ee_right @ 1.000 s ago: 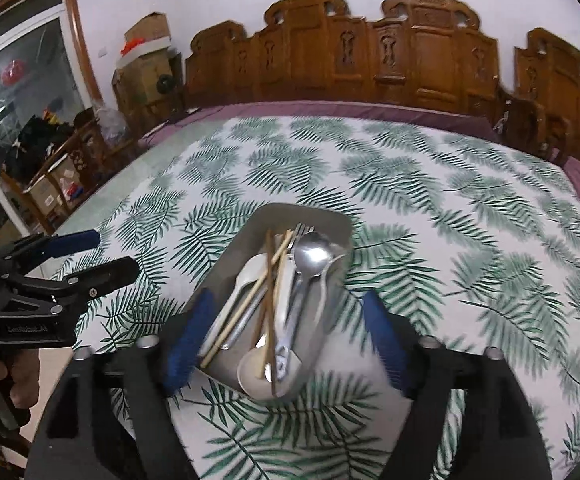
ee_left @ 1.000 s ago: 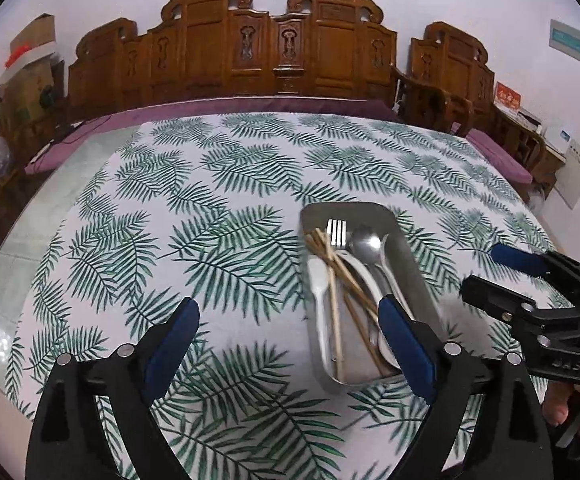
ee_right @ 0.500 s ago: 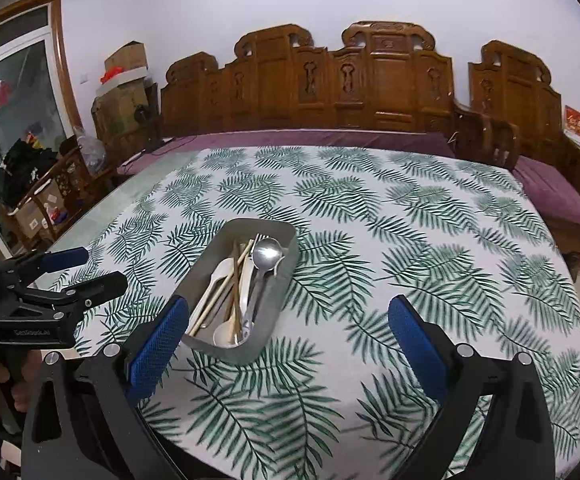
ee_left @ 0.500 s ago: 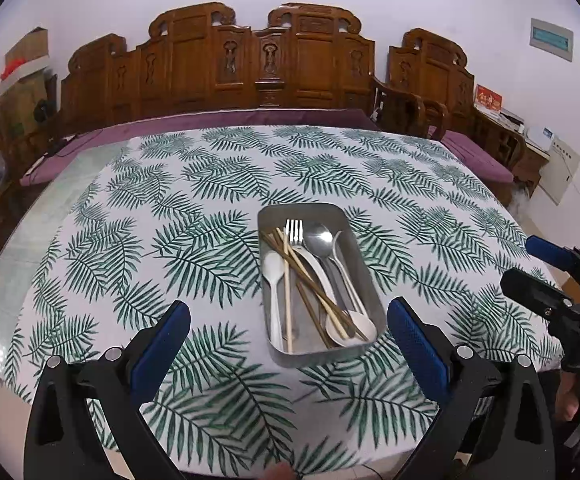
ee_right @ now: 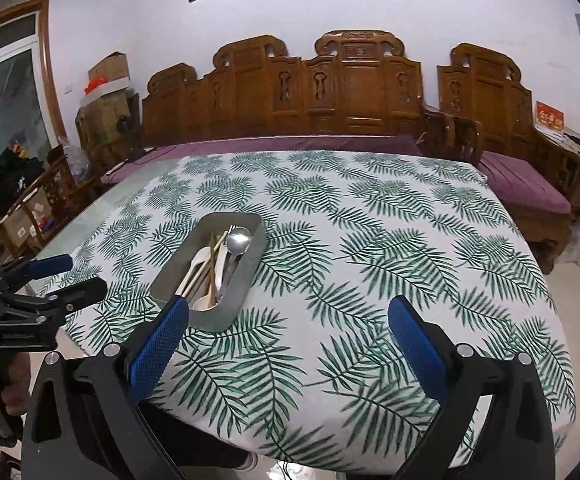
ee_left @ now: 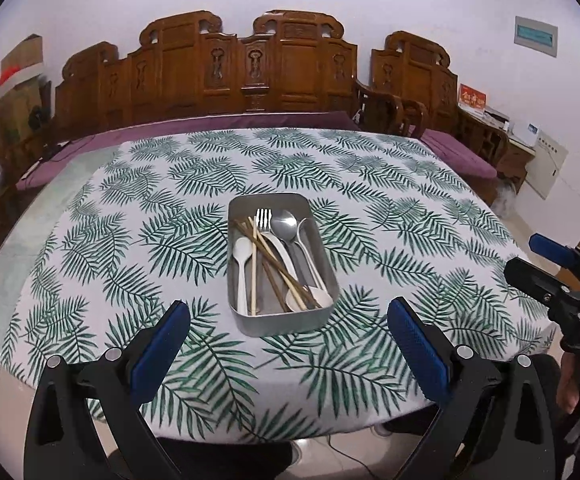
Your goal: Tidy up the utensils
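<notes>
Left gripper [ee_left: 288,322] jaws wide apart, nothing between the pads, hanging over the near edge of the tabletop [ee_left: 389,216]. Metal tray [ee_left: 246,320] sits just beyond the jaws, about centred between them, not touched. Right gripper [ee_right: 288,320] jaws also spread wide and empty; from its camera the tray [ee_right: 246,276] lies ahead and left, its near end just past the left pad, no contact visible.

Tray holds all the utensils, lying lengthwise and overlapping: metal fork [ee_left: 264,218], metal spoon [ee_left: 284,222], white spoon [ee_left: 242,250], chopsticks [ee_left: 268,252] crossing diagonally, and more white spoons with bowls at the near end. Exact count unclear.

Tray rests on the leaf-print cloth of the tabletop, toward the near side. Carved wooden bench [ee_left: 274,64] behind the tabletop.
</notes>
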`<state>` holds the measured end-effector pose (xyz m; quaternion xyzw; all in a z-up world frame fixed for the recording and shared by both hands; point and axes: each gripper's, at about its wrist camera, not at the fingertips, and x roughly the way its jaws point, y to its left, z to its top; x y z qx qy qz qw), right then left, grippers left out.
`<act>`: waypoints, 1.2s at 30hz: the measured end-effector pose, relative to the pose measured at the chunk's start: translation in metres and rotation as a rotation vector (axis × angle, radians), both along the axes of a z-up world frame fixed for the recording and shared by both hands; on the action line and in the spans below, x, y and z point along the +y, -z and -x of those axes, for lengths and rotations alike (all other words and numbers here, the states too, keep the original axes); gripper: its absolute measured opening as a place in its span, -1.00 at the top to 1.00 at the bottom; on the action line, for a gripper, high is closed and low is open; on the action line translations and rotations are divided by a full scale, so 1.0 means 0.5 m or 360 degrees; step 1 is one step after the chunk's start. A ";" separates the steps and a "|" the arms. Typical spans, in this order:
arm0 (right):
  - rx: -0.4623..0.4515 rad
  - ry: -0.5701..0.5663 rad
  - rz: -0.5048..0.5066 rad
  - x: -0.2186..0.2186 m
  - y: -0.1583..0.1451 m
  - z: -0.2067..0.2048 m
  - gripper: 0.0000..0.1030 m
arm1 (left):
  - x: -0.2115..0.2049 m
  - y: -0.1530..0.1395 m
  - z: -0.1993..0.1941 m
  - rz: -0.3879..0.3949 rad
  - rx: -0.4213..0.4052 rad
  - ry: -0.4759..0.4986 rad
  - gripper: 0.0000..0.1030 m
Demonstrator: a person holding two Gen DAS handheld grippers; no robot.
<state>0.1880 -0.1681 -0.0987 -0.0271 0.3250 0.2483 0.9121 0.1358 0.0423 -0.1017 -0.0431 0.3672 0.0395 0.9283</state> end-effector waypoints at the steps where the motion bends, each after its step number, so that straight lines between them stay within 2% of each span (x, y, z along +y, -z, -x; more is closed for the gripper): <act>1: -0.0006 0.0007 -0.0002 -0.005 -0.002 0.003 -0.95 | -0.002 -0.003 0.004 0.0002 -0.0005 0.0002 -0.85; 7: -0.0062 0.0036 -0.0031 -0.032 -0.034 0.029 -0.95 | -0.033 -0.051 0.039 -0.0032 -0.0088 0.0028 -0.85; 18: -0.0241 0.0054 -0.0093 -0.062 -0.133 0.089 -0.95 | -0.090 -0.166 0.101 -0.0088 -0.0294 0.0099 -0.85; 26: -0.0360 0.0073 -0.0138 -0.082 -0.197 0.129 -0.95 | -0.113 -0.221 0.136 -0.0096 -0.0412 0.0115 -0.85; 36: -0.0468 0.0054 -0.0194 -0.097 -0.250 0.175 -0.95 | -0.125 -0.261 0.175 -0.0080 -0.0509 0.0124 -0.85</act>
